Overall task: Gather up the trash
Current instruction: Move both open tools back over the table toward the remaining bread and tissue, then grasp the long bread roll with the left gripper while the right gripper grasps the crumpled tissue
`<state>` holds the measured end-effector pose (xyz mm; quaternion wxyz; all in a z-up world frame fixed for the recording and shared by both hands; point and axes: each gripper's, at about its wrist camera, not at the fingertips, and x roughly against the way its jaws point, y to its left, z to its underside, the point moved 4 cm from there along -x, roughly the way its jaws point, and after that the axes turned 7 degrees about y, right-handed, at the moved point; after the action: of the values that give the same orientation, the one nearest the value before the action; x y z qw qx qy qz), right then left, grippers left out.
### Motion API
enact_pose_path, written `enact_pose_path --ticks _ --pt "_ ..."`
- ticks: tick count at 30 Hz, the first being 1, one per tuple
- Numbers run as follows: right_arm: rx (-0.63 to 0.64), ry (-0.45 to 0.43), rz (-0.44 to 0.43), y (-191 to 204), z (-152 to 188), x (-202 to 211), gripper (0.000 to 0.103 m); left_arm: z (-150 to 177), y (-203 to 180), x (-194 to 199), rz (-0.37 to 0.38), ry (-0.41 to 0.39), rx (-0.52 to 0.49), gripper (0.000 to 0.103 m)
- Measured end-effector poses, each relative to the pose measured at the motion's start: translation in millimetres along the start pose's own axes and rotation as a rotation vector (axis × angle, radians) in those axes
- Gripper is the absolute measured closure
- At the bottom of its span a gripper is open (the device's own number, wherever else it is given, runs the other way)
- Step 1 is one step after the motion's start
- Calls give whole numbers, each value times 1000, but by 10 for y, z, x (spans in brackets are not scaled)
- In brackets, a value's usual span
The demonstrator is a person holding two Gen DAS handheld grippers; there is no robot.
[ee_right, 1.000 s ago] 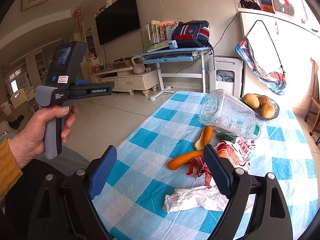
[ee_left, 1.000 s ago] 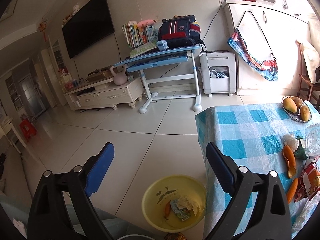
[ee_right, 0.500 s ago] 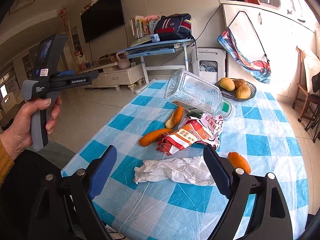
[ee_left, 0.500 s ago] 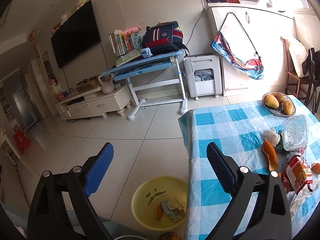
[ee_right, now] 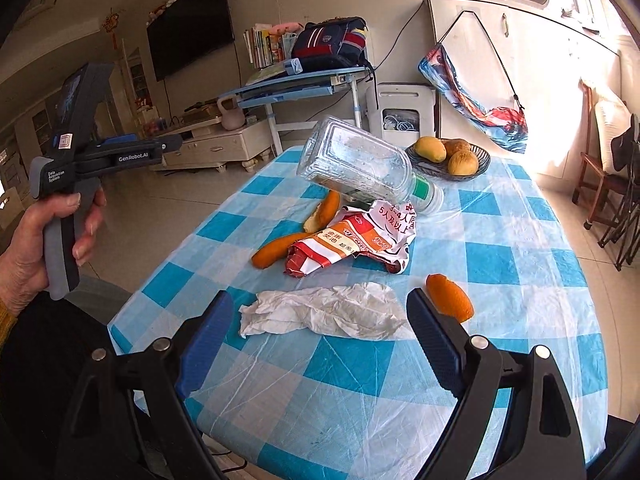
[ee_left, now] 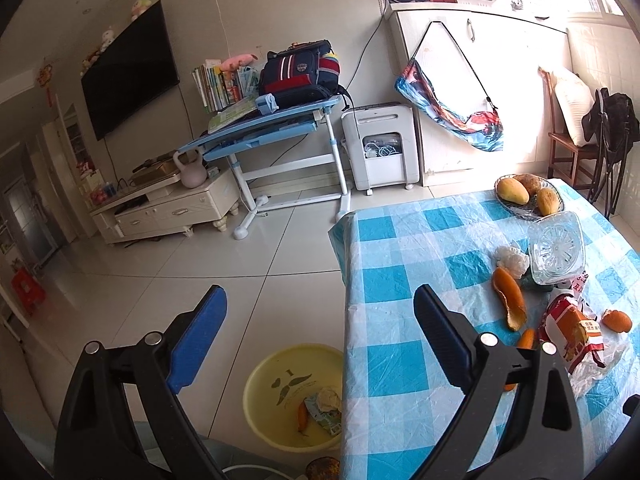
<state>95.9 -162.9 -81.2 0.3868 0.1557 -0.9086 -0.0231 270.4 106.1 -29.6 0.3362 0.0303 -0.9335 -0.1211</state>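
At the far left of the right wrist view, the person's left hand (ee_right: 36, 240) grips the handle of the left gripper (ee_left: 320, 312), which is held out over the floor beside the table; its own camera shows its jaws spread wide with nothing between them. On the floor below it, just beside the table's left edge, sits a yellow basin (ee_left: 280, 392) holding a scrap of orange peel, a crumpled wrapper and a wad of paper.

On the blue-checked tablecloth (ee_right: 360, 380) the trash lies in a loose cluster. A long orange peel (ee_right: 276, 250) rests left of a red-and-white snack bag (ee_right: 352, 240), touching it. Behind them a clear plastic jar (ee_right: 360, 164) lies tilted on its side, its mouth toward the right. Nearer, a crumpled white tissue (ee_right: 324, 314) lies between the tips of the right gripper (ee_right: 320, 320), whose jaws stand wide apart and hold nothing. Another orange peel piece (ee_right: 450, 296) sits just right of the tissue. A fruit bowl (ee_right: 480, 164) stands at the far end.
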Motion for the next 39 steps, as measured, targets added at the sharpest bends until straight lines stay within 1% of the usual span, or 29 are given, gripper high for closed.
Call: enact_pose_path --ticks 7,10,12,16,20,24,27,29,32,33,36,37,38,39 --pt "-15 32 17 -117 100 -13 18 94 -203 38 84 26 -16 11" --pt "-34 48 29 -197 151 -37 18 141 -348 57 135 38 -36 11" --pt "-51 55 30 -260 174 -59 18 184 -482 72 174 47 -63 11" --pt "-71 65 23 -330 204 -91 18 285 -819 87 223 58 -147 11" --pt "-56 57 -1 -291 143 -115 18 383 -1116 5 232 94 -213 11" --pt "-15 60 -20 -209 24 -217 18 428 -1274 -170 248 151 -219 11" --pt "18 86 -28 -163 -74 -380 18 456 -1355 -327 251 195 -219 11" --pt "28 118 -33 -155 -114 -510 18 482 -1403 -410 231 212 -232 12" --pt "15 168 -53 -178 -103 -666 19 515 -1457 -513 222 241 -251 18" --pt "13 182 -62 -180 -92 -688 25 523 -1467 -540 223 250 -254 21" --pt "10 210 -72 -190 -65 -715 28 523 -1501 -606 239 268 -262 26" --pt "12 215 -72 -188 -60 -720 32 521 -1524 -623 244 272 -267 30" --pt "14 216 -73 -184 -58 -718 33 522 -1542 -640 251 279 -272 32" --pt "19 217 -69 -179 -53 -717 38 528 -1563 -658 264 289 -275 40"
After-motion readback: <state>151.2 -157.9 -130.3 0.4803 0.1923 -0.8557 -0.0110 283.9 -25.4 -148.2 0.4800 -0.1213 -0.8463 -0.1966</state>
